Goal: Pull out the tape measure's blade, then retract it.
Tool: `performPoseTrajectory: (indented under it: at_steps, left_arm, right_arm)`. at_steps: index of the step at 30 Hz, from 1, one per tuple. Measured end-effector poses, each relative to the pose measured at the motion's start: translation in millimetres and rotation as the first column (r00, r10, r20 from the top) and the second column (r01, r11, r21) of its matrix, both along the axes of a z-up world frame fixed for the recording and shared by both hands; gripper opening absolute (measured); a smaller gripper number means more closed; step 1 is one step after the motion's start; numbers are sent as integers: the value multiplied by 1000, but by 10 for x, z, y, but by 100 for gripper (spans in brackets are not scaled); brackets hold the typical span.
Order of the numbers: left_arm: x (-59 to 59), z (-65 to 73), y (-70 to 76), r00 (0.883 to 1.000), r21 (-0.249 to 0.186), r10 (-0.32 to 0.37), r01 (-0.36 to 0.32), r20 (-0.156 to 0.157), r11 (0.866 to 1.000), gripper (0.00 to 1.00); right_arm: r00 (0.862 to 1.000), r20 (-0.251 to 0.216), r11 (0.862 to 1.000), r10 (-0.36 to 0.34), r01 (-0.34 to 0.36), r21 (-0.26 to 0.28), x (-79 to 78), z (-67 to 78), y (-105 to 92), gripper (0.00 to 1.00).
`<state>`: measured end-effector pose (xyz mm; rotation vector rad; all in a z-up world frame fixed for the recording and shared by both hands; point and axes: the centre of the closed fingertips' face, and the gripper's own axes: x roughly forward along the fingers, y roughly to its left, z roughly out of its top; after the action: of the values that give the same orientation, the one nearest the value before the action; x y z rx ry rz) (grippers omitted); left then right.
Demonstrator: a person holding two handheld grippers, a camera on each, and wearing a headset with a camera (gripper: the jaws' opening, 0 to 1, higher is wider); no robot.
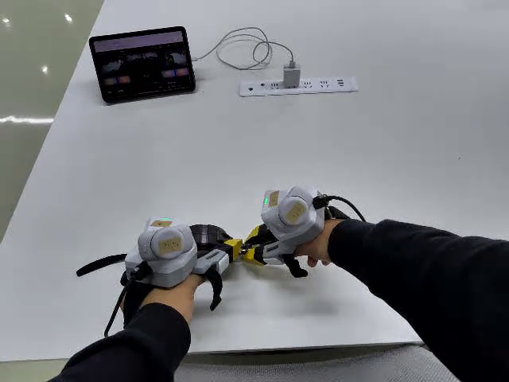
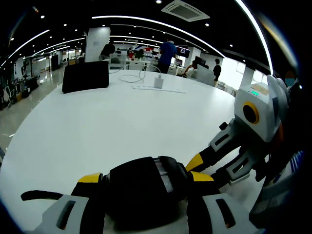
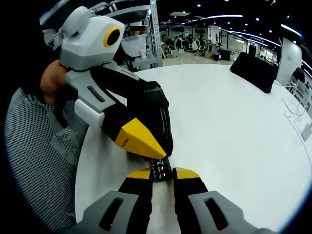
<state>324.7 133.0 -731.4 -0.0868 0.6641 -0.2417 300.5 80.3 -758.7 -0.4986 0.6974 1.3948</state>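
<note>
We are clenching the left gripper [image 2: 145, 179] on the tape measure [image 1: 208, 237] at the near edge of the surface [image 1: 238, 143], while the right gripper [image 3: 162, 176] fingers [image 3: 187, 175] are pinching its blade [image 3: 161, 167]. Pulling crookedly, we are risking the blade slipping free and snapping back.

The wide middle of the table [image 1: 238, 151] is lying open. Far off, a tablet [image 1: 143, 64] is standing left, a power strip [image 1: 298, 85] with looped cable [image 1: 242, 44] right. At the near edge the left gripper [image 2: 146, 179] and right gripper [image 3: 162, 174] are clamping the tape measure [image 1: 208, 237]; a black strap [image 1: 99, 265], perhaps its own, is trailing left.
</note>
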Motion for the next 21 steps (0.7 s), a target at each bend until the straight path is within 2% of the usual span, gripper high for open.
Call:
performPoseTrajectory:
  at_steps: [10,16,18,21]
  left_arm:
    - [-2,-2,0,1000,-4,1,-1,-2,1000,64]
    - [-1,-4,-1,1000,-4,0,0,-2,1000,64]
    - [-2,-3,0,1000,-5,1,-1,-3,1000,64]
    - [-3,-2,1,1000,-6,3,-3,-2,1000,64]
  right_arm:
    - [1000,1,1000,2,-2,3,-7,6,45,12]
    - [1000,3,1000,7,-7,-6,-14,8,-28,12]
    - [999,37,999,40,-39,-4,-11,10,-39,12]
    - [998,43,999,45,-45,-7,-15,1,-30,11]
